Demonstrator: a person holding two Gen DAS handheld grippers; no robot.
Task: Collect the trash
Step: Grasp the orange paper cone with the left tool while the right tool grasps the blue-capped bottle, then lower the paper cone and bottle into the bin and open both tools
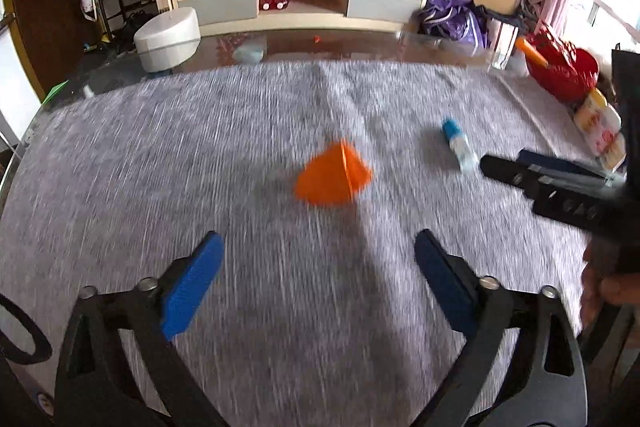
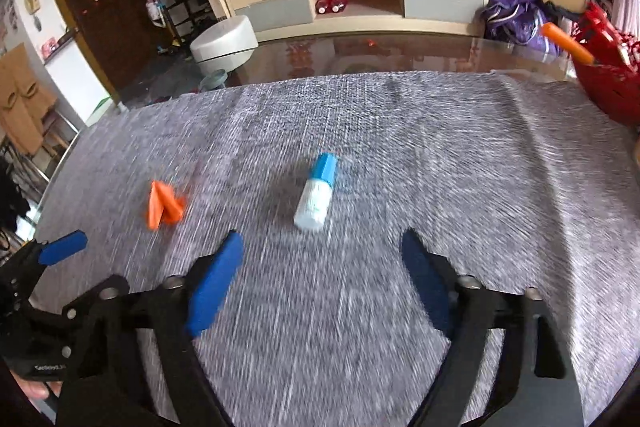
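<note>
Grey woven cloth (image 1: 160, 155) covers the table in the left wrist view, where the left gripper (image 1: 318, 247) stands wide and empty above it, a folded orange paper (image 1: 334, 175) lying just ahead. From the right wrist, the right gripper (image 2: 322, 247) gapes empty too, a small blue-capped bottle (image 2: 316, 193) lying just beyond its fingertips.

Motion blur smears the grey cloth (image 1: 240, 147), perhaps woven.

Black-framed tongs (image 1: 316, 247), blue ribbed pads (image 1: 192, 287), silver screws.
</note>
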